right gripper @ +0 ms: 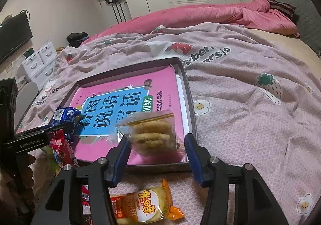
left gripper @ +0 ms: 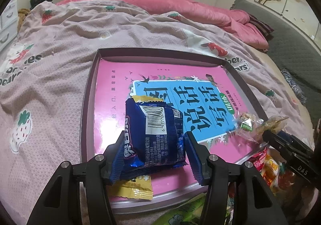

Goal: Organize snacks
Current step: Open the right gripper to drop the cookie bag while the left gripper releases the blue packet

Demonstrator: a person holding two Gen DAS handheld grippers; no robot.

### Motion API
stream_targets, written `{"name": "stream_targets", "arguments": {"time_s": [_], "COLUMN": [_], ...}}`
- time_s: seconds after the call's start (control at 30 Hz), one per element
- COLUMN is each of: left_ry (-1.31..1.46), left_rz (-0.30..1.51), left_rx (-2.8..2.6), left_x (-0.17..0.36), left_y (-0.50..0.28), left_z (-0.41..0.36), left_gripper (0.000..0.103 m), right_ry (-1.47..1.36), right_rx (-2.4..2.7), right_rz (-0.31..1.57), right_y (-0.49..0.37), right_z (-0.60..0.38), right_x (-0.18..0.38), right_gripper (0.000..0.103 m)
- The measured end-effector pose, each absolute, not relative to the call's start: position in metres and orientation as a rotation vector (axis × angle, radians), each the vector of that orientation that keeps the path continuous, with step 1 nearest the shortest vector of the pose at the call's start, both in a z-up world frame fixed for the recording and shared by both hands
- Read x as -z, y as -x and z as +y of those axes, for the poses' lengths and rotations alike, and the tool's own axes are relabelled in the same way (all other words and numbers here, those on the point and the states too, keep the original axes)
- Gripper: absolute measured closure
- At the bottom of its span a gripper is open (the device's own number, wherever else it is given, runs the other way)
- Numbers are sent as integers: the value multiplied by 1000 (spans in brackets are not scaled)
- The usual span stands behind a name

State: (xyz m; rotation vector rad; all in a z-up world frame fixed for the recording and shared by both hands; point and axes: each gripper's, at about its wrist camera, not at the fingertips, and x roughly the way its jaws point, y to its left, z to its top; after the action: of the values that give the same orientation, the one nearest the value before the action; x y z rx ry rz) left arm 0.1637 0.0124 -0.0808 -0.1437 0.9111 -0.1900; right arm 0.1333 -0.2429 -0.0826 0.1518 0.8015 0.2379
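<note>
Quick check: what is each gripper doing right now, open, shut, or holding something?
Left gripper: closed on the blue snack packet.
Right gripper: open, clear cookie bag between the fingers, no visible pad contact.

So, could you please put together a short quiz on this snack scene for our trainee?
1. True or false: the orange packet lies inside the tray.
2. What sits between the right gripper's fingers? A a banana; B the cookie bag; C a drink can.
3. Fill in: under the blue packet lies a ____ packet.
Key: 1 false, it lies on the blanket; 2 B; 3 yellow.
</note>
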Motion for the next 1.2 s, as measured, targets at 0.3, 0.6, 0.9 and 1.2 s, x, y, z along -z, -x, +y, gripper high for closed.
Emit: {"name": "stream_targets", "arguments": {"time_s": [0.3,0.6,0.9,1.2], "left_ry": [139,132,134,128], "left_rz": [911,906,888,883], "left_rx": [196,206,214,198], "left_x": [77,73,66,62], "left_y": [-161,-158,-153,-150], "left_z": [13,12,13,14], "left_gripper": [45,42,39,32], "right_ry": [-129,-112,-105,-108], "right_rx": [-236,-233,-228,-218], "right_rz": [795,785,781,776], "right_y": [-129,-125,-123,-121], "right_z": [-242,-242,-242,-245], "right_x": [80,76,75,72], "right_gripper": [45,43,41,36]}}
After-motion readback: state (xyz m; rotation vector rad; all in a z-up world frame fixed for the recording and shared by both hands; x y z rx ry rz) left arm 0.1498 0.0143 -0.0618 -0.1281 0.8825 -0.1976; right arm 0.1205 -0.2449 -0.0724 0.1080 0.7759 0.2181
